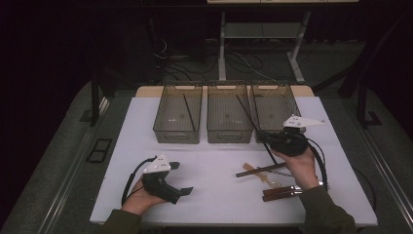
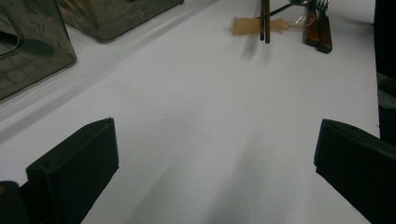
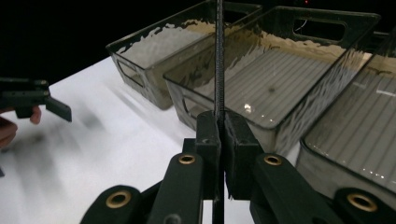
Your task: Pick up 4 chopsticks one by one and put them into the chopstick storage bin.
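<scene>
My right gripper (image 1: 267, 138) (image 3: 223, 135) is shut on a thin black chopstick (image 1: 248, 117) (image 3: 218, 70). The stick slants up over the front edge between the middle bin (image 1: 228, 129) and the right bin (image 1: 287, 105). Another black chopstick (image 1: 191, 114) leans inside the left bin (image 1: 168, 129). My left gripper (image 1: 181, 178) (image 2: 217, 163) rests low at the front left of the white table (image 1: 219, 195), its jaws wide open with nothing between them. On the table by my right hand lie a pair of brown chopsticks (image 1: 260, 169) (image 2: 265, 21), a pale-handled spoon (image 1: 268, 180) (image 2: 252, 25) and wood-handled forks (image 1: 282, 192) (image 2: 320, 30).
The three smoky translucent bins stand side by side along the table's far edge. Beyond the table are the legs of a metal stand (image 1: 221, 48) and cables on the floor. The left gripper (image 3: 28, 98) and its hand appear at the left of the right gripper view.
</scene>
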